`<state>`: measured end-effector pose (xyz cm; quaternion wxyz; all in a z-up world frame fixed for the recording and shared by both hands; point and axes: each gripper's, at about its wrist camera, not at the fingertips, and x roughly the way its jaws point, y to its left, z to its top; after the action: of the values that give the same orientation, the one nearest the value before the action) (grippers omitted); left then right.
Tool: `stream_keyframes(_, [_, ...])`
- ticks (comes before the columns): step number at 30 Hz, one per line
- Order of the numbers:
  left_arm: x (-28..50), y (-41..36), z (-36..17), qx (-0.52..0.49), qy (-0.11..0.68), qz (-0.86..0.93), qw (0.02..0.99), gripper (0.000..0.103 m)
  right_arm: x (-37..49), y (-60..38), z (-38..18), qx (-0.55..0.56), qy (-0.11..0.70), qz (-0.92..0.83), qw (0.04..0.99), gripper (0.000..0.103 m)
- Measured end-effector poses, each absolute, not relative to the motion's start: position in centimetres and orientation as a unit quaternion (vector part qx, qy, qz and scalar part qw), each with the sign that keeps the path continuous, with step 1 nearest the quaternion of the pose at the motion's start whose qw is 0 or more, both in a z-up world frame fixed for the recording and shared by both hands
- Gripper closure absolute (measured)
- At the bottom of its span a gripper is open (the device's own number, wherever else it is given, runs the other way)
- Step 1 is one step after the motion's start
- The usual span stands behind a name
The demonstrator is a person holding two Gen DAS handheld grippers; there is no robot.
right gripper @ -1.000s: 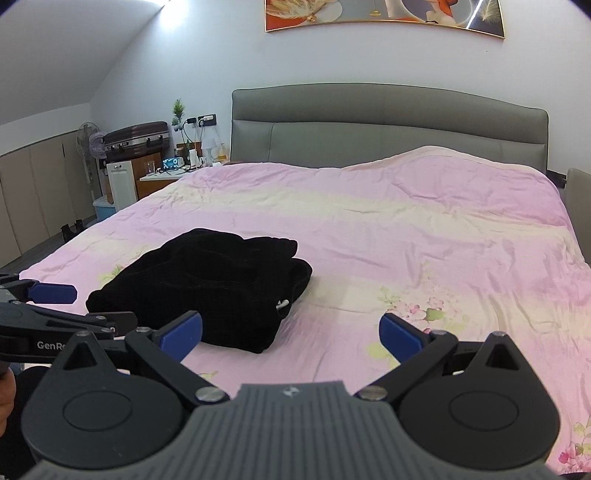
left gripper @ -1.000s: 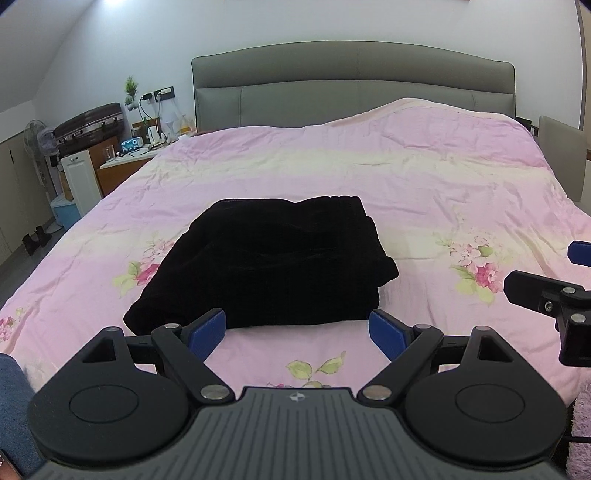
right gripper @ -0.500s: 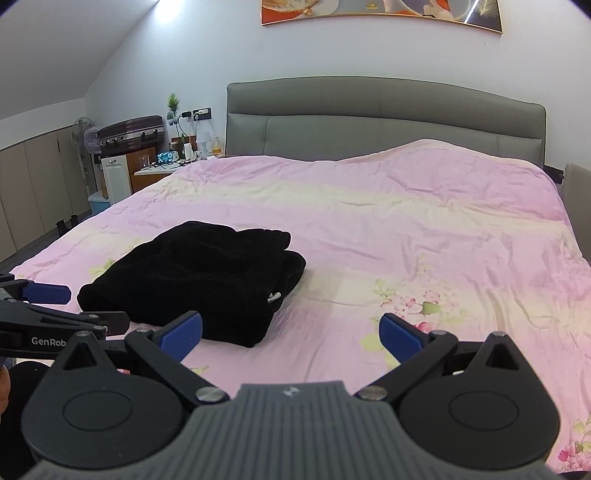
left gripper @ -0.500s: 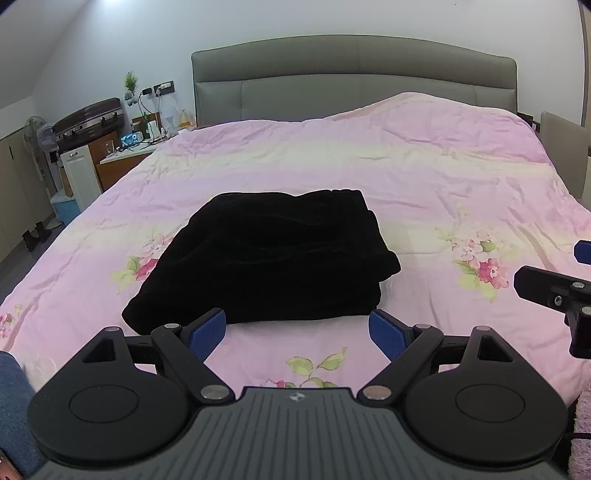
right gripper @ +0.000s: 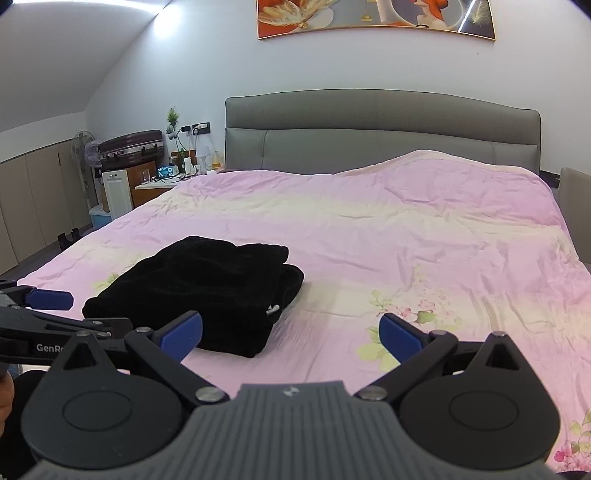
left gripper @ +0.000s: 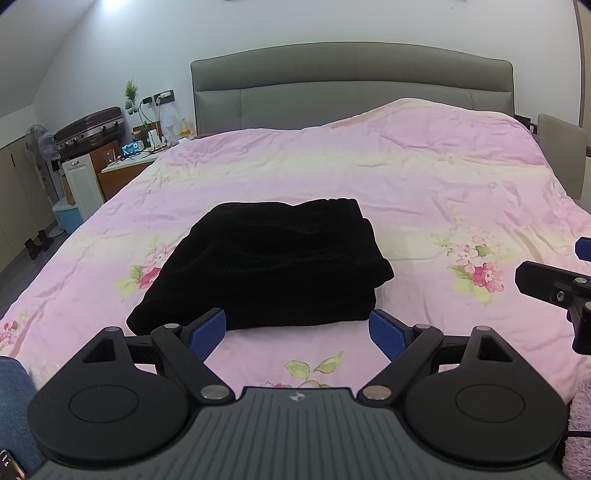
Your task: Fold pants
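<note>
Left wrist view looks along the left gripper [left gripper: 297, 328], whose blue-padded fingers [left gripper: 207, 328] stand wide apart and hold nothing, hovering just above the near edge of a bed [left gripper: 424, 192] spread with a pink floral quilt. At the far left of this view stand a bedside cabinet [left gripper: 122, 173] with small items on it and a dark suitcase [left gripper: 88, 123] on top of other furniture; nothing there can be read. Moving right, the black pants [left gripper: 269, 262] lie on the quilt just beyond the left gripper's fingertips, already folded into a compact, roughly rectangular bundle of several layers, with the edges stacked fairly evenly. Further right, part of the right gripper [left gripper: 554, 288] shows at the frame edge. From the right wrist view, the left gripper's body appears at the far left and carries white lettering that reads "GenR", the rest cut off. The pants [right gripper: 199, 284] sit left of centre, well clear of the right gripper [right gripper: 290, 330], whose fingers [right gripper: 400, 338] are also spread wide and empty over bare quilt. A framed picture [right gripper: 373, 16] hangs on the wall above the grey headboard [right gripper: 380, 133]; no words are legible on it. Judging by the tidy bundle and both grippers free of cloth, the folding looks finished, with at most a small straightening left.
</note>
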<state>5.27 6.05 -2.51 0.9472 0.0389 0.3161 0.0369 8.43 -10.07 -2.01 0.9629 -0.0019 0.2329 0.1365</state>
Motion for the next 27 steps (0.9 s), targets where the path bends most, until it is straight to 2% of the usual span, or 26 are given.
stream_keyframes(27, [4.63,5.81,-1.77,0.038,0.306,0.039,0.95,0.001,7.61,-10.42,-1.5,-0.006,0.221,0.144,0.965,0.005])
